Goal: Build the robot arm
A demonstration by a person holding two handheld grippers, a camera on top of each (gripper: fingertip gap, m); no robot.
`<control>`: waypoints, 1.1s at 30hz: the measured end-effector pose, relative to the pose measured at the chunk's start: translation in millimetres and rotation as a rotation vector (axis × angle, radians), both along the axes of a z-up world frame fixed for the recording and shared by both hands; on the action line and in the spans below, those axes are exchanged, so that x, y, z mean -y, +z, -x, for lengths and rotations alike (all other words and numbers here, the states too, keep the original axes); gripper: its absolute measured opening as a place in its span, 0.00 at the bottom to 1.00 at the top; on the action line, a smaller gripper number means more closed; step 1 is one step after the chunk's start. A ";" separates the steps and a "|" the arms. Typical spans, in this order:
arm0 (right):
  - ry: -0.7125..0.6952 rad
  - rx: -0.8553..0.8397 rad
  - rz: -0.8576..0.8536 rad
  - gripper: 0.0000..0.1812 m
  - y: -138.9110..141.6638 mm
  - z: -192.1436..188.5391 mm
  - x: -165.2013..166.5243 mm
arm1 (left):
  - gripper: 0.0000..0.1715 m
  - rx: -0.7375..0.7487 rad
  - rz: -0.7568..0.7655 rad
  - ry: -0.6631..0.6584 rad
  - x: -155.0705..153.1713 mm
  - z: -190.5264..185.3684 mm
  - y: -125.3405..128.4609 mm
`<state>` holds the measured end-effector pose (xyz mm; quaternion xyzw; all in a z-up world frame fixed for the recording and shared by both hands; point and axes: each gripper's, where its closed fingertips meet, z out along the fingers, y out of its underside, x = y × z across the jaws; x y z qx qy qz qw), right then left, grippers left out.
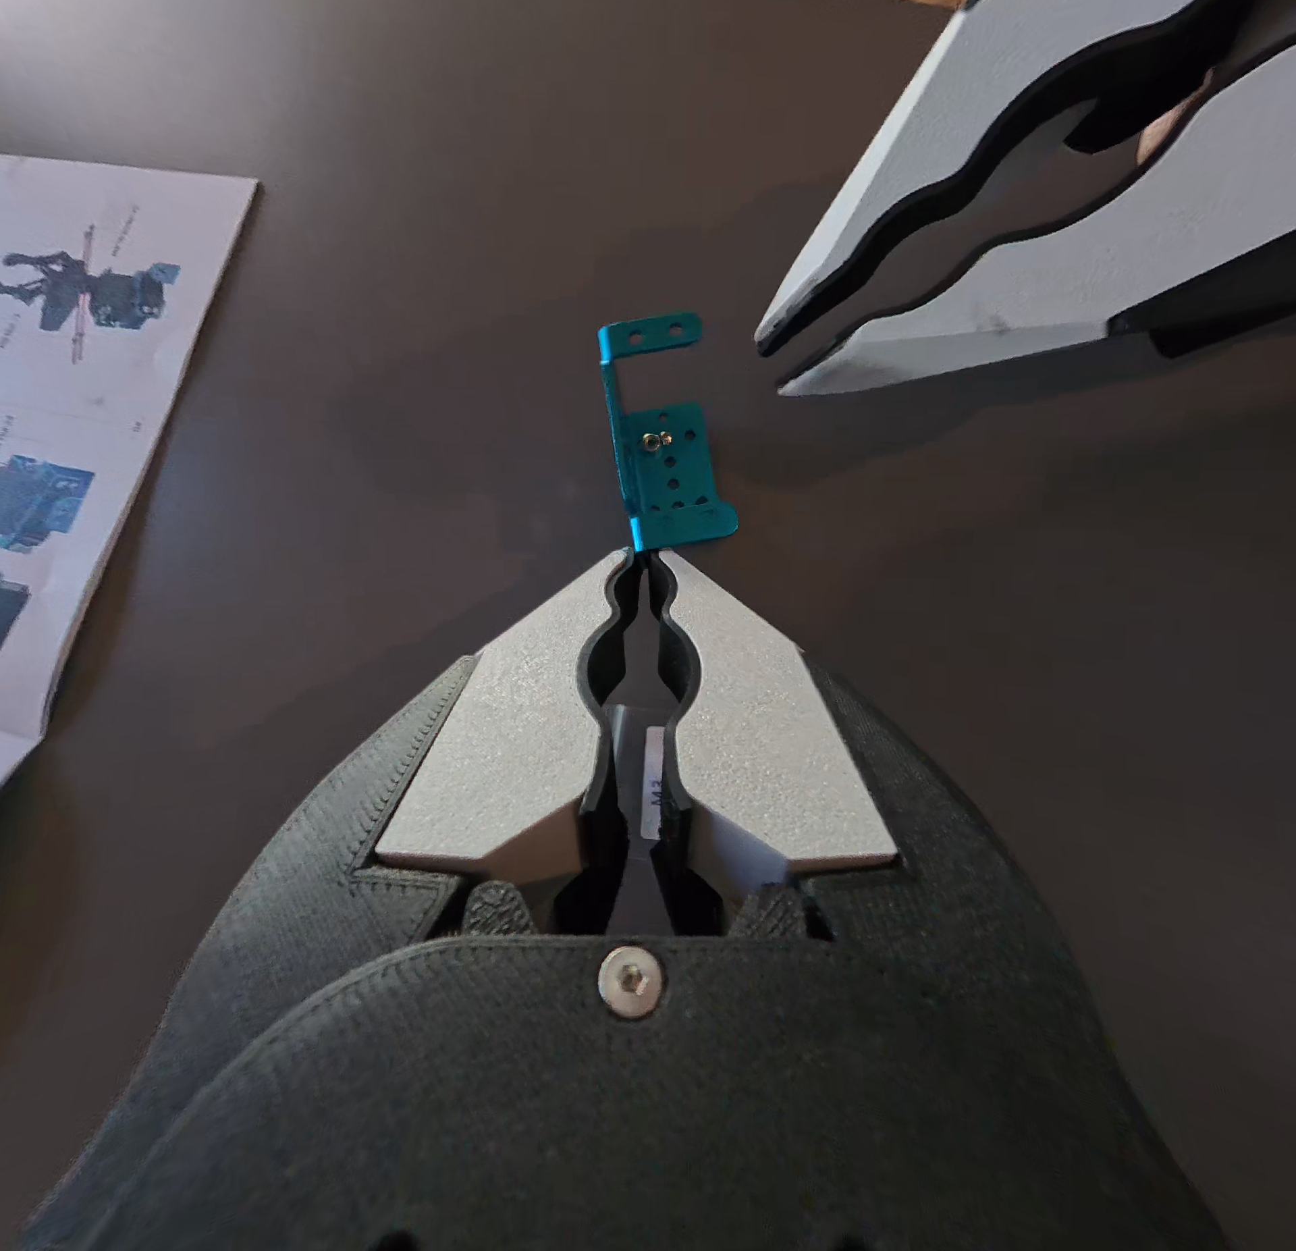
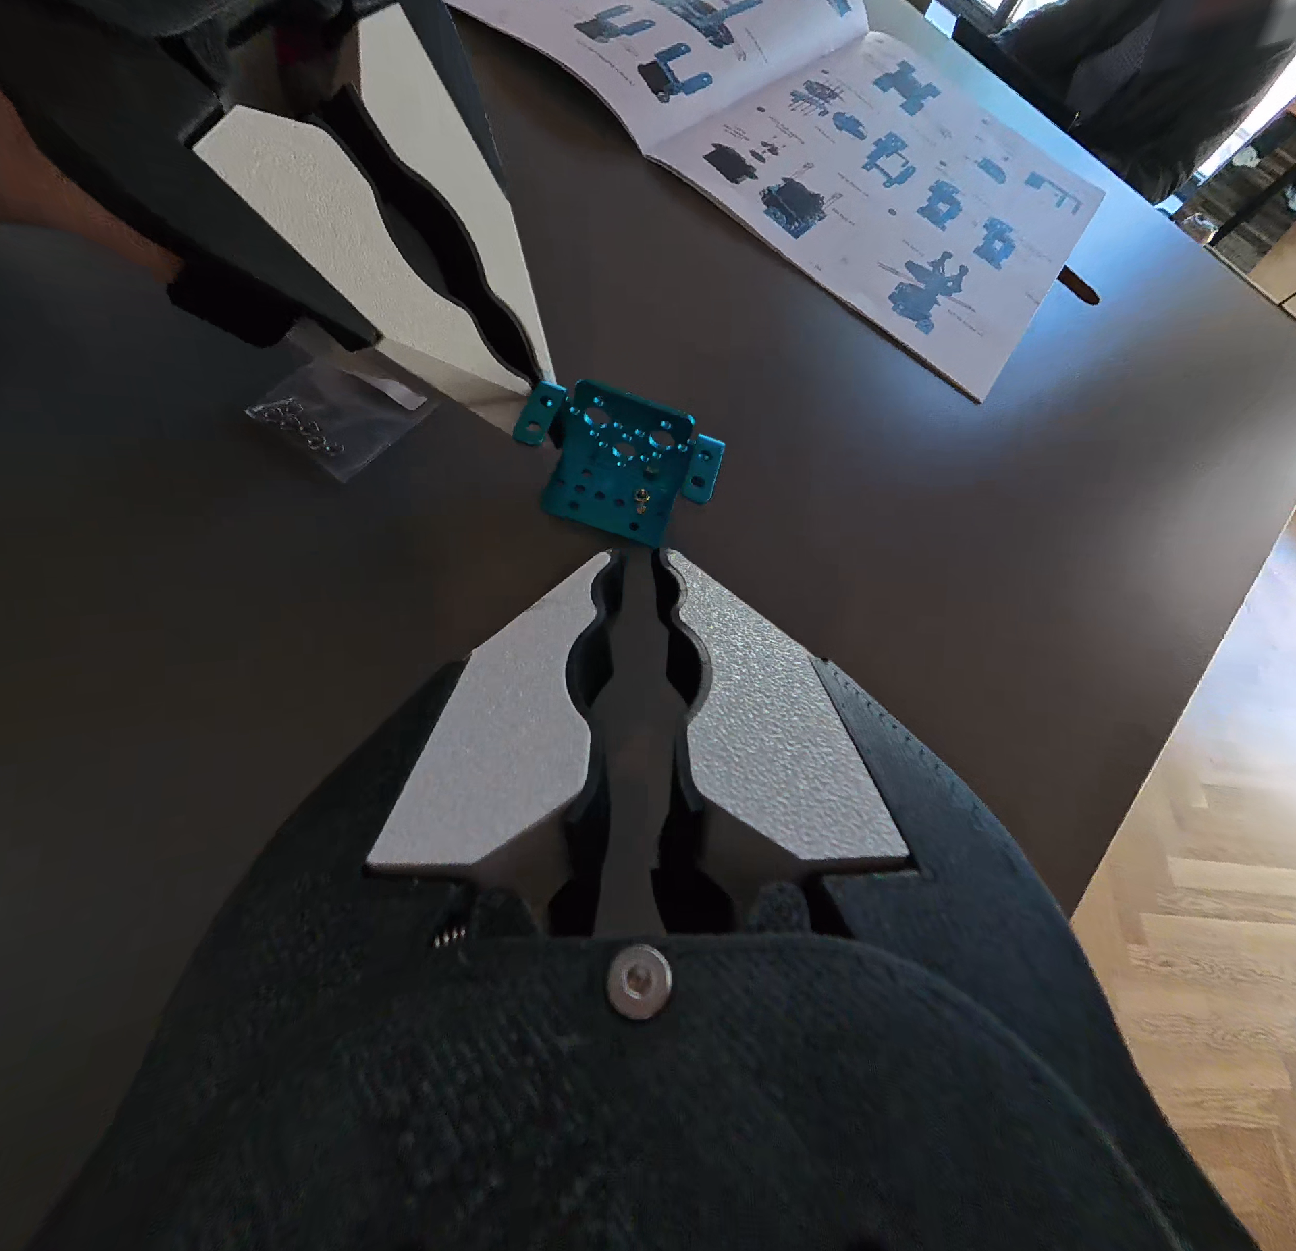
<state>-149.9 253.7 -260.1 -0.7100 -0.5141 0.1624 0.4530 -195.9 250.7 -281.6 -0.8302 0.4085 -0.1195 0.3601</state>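
Observation:
A small blue metal bracket (image 1: 663, 446) with many holes and a small screw (image 1: 652, 440) in it is held over a dark brown table (image 1: 982, 656). My left gripper (image 1: 644, 554) is shut on the bracket's near flange. In the right wrist view the left gripper (image 2: 540, 390) reaches in from the upper left and pinches the bracket (image 2: 617, 460) by its side tab. My right gripper (image 2: 638, 551) is empty, its jaws a narrow gap apart, with its tips just short of the bracket's near edge. It also shows in the left wrist view (image 1: 771, 365), right of the bracket.
An open instruction booklet (image 2: 841, 151) with pictures of blue parts lies on the far side of the table, and its corner shows at the left (image 1: 105, 411). A clear bag of small hardware (image 2: 329, 425) lies under the left gripper. The table edge and wooden floor (image 2: 1192, 866) are at the right. Spacing between my two grippers at the tips: around 6 cm.

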 end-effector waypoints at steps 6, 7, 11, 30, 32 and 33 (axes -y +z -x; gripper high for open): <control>0.045 0.010 -0.038 0.05 -0.9 4.2 2.4 | 0.01 -0.058 -0.080 -0.042 8.5 -0.4 -5.5; 0.054 0.013 -0.056 0.05 0.0 5.5 3.0 | 0.01 -0.054 -0.073 -0.038 8.6 -0.4 -5.5; 0.125 0.057 -0.162 0.05 -1.0 14.5 5.5 | 0.01 -0.060 -0.094 -0.040 7.0 -1.0 -4.8; 0.141 0.014 0.094 0.08 -14.0 27.6 5.0 | 0.00 -0.080 -0.007 0.012 -2.6 -3.6 0.4; 0.173 -0.021 0.154 0.08 -11.1 31.6 14.8 | 0.00 -0.084 0.000 0.012 -3.6 -4.4 0.1; 0.184 -0.040 0.168 0.08 -9.2 34.2 18.4 | 0.00 -0.085 0.002 0.015 -4.2 -4.5 0.0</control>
